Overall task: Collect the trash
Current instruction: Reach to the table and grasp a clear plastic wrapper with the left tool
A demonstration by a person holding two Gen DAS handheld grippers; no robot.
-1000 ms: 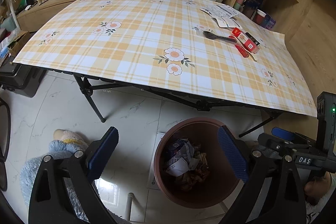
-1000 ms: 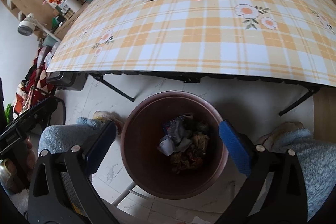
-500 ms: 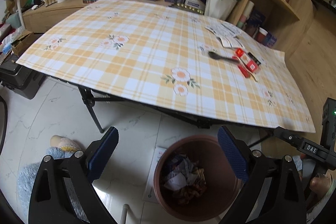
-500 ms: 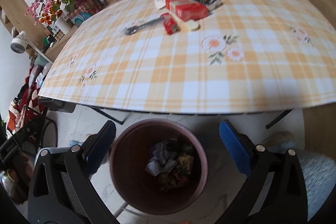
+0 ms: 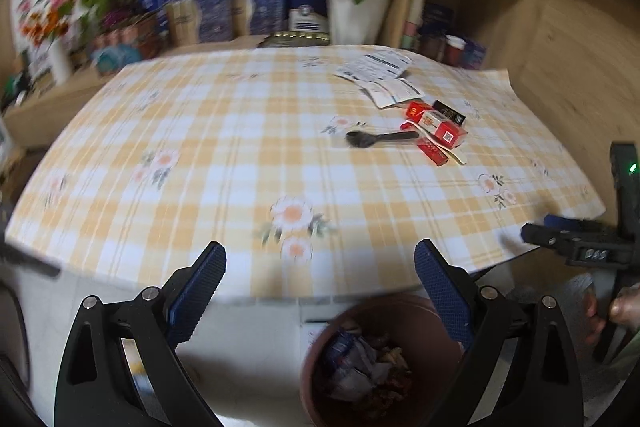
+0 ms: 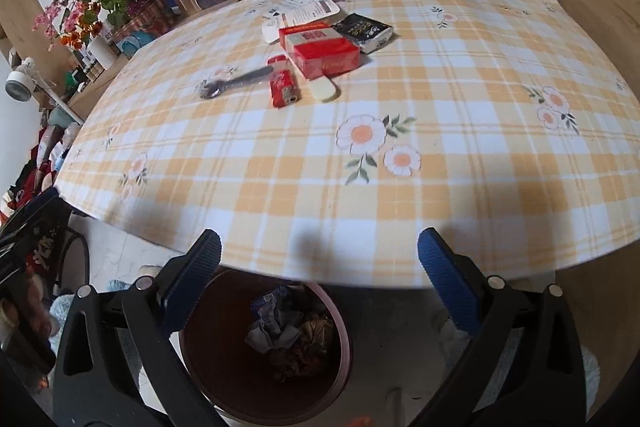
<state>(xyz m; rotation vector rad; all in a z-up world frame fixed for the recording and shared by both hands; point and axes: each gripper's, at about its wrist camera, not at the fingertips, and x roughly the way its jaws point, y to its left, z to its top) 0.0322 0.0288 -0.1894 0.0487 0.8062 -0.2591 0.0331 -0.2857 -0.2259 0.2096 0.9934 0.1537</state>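
Trash for collecting lies in one small heap on the far right part of the table: a red carton box, a red lighter, a dark plastic spoon, a dark wrapped packet and some paper leaflets. All of it looks light; the box is probably stiff enough to pinch across its short sides, while the spoon and leaflets are thin and lie flat, so I think they may slip on the smooth checked tablecloth. Both the left gripper and the right gripper are spread wide and carry nothing, near the table edge, well apart from the heap. A brown bin with crumpled waste stands on the pale tiled floor below. Flower pots, boxes and wooden shelves are behind the table.
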